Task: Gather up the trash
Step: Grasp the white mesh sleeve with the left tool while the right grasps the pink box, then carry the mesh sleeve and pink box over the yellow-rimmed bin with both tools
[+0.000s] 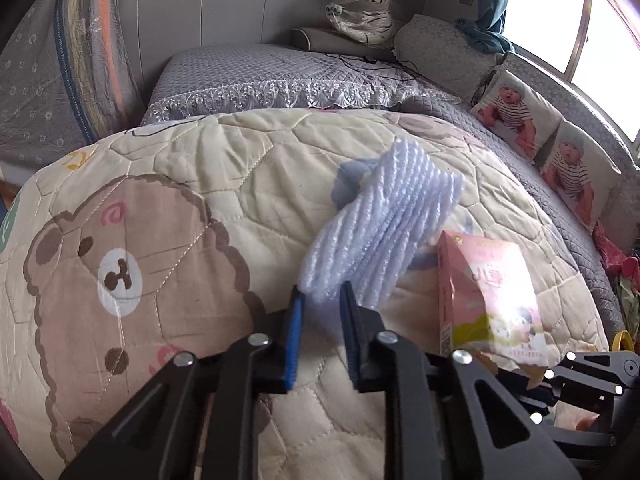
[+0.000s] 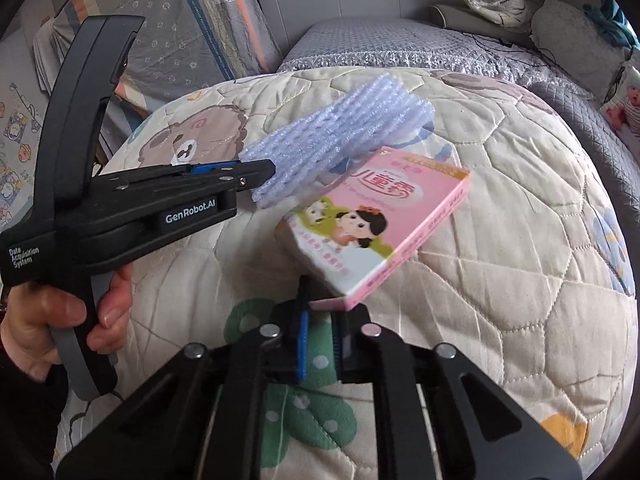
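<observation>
My right fingers (image 2: 320, 312) pinch the box (image 2: 380, 224) flap; left fingers (image 1: 322, 300) clamp the foam net (image 1: 380, 232). I judge: lift both clear off the quilt (image 2: 500, 280), steadily.

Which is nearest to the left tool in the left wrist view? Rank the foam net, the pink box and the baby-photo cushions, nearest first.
1. Foam net: pinched between the tips of the left tool, reaching up and away.
2. Pink box: just to the right, lifted above the quilt.
3. Baby-photo cushions: far right, along the bed's edge by the window.
</observation>
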Tool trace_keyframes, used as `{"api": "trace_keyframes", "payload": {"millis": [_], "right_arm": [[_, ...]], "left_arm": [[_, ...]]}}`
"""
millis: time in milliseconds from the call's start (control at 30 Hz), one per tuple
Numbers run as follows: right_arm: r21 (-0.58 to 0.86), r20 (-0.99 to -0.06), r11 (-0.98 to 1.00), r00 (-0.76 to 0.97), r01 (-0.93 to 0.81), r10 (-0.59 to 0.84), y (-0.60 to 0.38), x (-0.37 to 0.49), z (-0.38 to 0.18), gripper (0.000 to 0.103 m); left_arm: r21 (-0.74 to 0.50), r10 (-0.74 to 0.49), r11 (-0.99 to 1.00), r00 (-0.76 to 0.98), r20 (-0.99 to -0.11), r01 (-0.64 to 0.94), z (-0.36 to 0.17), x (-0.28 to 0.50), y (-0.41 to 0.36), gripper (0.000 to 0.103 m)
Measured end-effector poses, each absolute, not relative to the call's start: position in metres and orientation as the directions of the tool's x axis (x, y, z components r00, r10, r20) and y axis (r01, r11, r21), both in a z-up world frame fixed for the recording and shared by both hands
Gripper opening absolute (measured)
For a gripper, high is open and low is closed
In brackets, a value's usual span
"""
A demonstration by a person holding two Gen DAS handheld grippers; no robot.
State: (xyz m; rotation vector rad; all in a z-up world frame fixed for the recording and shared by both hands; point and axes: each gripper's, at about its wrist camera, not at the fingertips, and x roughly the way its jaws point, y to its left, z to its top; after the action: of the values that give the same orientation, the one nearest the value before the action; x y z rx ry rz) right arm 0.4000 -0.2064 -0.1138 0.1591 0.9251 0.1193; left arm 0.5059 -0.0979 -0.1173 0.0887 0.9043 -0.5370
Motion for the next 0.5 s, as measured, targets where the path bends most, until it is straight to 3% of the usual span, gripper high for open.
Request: {"api": "trace_keyframes", "payload": {"millis": [500], "right_arm": [[0.162, -0.729, 0.985, 0.665, -0.063, 0.162, -0.216, 0.37, -0.076, 0.003]], "left_arm": [[-0.206, -0.454, 0.871, 0.566, -0.688, 0.447, -0.087, 0.482, -0.073, 0.007]]}}
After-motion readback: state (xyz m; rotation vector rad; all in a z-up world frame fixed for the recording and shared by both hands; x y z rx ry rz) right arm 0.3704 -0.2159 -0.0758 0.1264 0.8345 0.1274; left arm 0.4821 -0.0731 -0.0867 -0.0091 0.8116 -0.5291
